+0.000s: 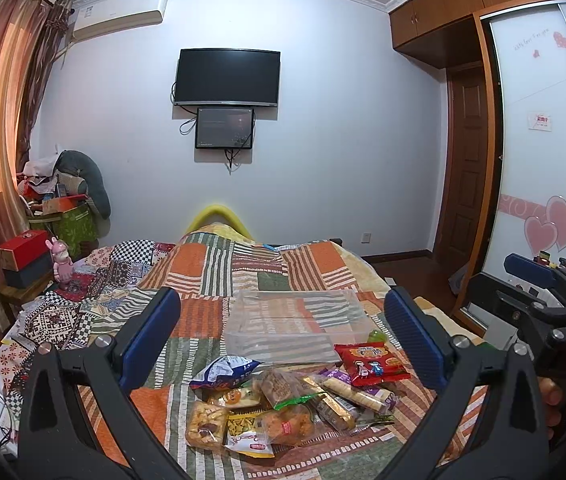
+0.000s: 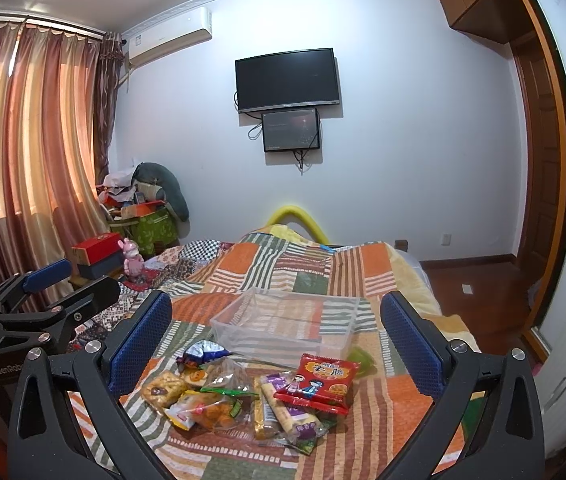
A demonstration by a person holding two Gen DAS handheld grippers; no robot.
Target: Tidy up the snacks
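A pile of wrapped snacks (image 1: 283, 408) lies on the patchwork bedspread, also in the right wrist view (image 2: 243, 396). A red packet (image 1: 371, 362) (image 2: 323, 378) lies on its right side, a blue packet (image 1: 225, 372) (image 2: 205, 352) at its left. Behind the pile stands an empty clear plastic bin (image 1: 347, 300) (image 2: 343, 310). My left gripper (image 1: 281, 332) is open and empty, held above the pile. My right gripper (image 2: 277, 330) is open and empty, also above the pile. Each shows at the edge of the other's view, the right (image 1: 539, 280) and the left (image 2: 55, 284).
The bed (image 1: 203, 264) fills the middle. A side table with a red box (image 1: 23, 246) and a pink figure (image 1: 61, 262) stands left. Curtains (image 2: 23, 140) hang at left, a wardrobe (image 1: 543, 160) and door at right. A TV (image 1: 227, 78) hangs on the far wall.
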